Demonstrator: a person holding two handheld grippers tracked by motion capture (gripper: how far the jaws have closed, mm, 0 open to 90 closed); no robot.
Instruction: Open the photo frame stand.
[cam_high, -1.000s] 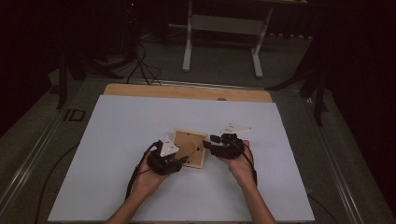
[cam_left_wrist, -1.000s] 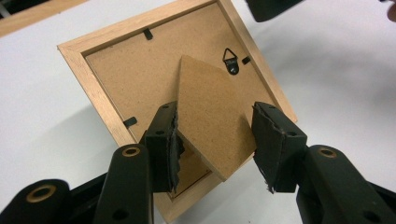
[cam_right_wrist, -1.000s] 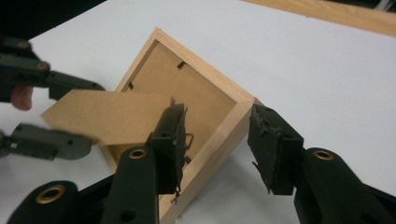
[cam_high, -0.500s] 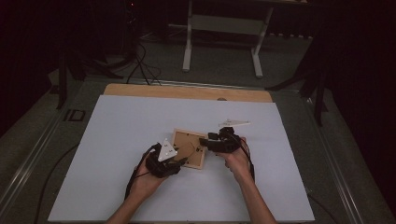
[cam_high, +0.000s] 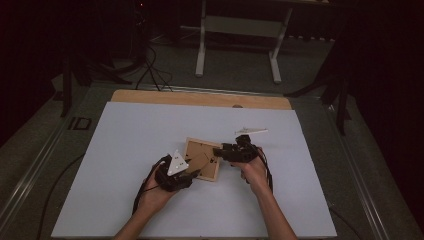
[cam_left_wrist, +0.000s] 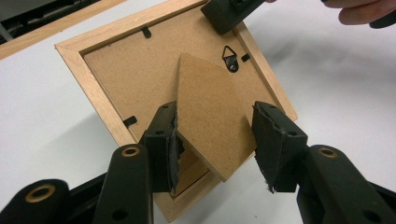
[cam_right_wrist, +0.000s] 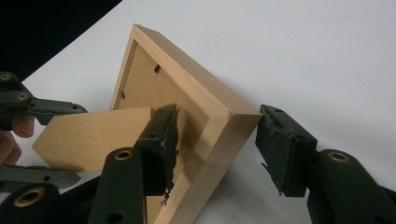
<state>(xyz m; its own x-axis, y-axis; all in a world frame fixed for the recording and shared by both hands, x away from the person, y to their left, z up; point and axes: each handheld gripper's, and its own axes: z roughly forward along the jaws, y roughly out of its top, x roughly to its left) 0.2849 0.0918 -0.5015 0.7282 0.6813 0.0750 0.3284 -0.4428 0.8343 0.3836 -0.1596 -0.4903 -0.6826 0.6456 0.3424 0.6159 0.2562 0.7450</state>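
Straddling the frame's (cam_high: 202, 159) stand (cam_left_wrist: 212, 121), the left gripper (cam_left_wrist: 217, 144) is seemingly not pinching; the right gripper (cam_right_wrist: 217, 140), just opening around a corner, is risking a slip.

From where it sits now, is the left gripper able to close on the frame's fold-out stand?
Probably yes. The left gripper already has the fold-out stand between its open jaws, with nothing blocking them. The right gripper straddles a far corner of the picture frame, away from the stand.

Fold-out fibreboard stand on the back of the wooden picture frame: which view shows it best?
Left gripper view: the brown fibreboard stand rises off the wooden picture frame, its whole pointed outline clear. The right gripper view shows the stand edge-on, partly behind that gripper's own jaw. The high view gives the stand small and dim.
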